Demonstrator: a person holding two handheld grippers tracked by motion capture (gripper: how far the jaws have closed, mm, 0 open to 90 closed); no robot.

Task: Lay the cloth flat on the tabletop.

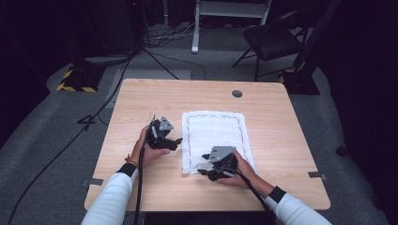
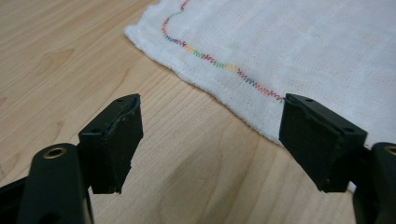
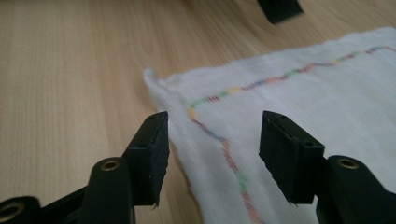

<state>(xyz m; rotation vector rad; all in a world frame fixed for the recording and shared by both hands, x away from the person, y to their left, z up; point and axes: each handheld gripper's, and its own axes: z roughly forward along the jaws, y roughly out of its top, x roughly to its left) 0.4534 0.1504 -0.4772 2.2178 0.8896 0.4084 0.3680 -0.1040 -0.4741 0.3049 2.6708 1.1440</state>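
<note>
1. High view: a white cloth (image 1: 213,138) with coloured stitching lies flat at the centre of the counter (image 1: 141,98). The left gripper (image 1: 177,141) sits at nine o'clock of the cloth, just off its edge; the right gripper (image 1: 202,164) hovers at the six o'clock corner.
2. Left gripper view: the fingers (image 2: 114,144) stand wide with nothing between them – bare wood below, the cloth (image 2: 289,42) edge running toward two o'clock.
3. Right gripper view: the fingers (image 3: 152,151) are parted and empty, straddling the cloth's (image 3: 299,107) stitched corner.
4. Risk, as I judge it: thin fabric lying flat may slip a pinch – a shallow bite would catch only the hem and drag the cloth askew.
</note>
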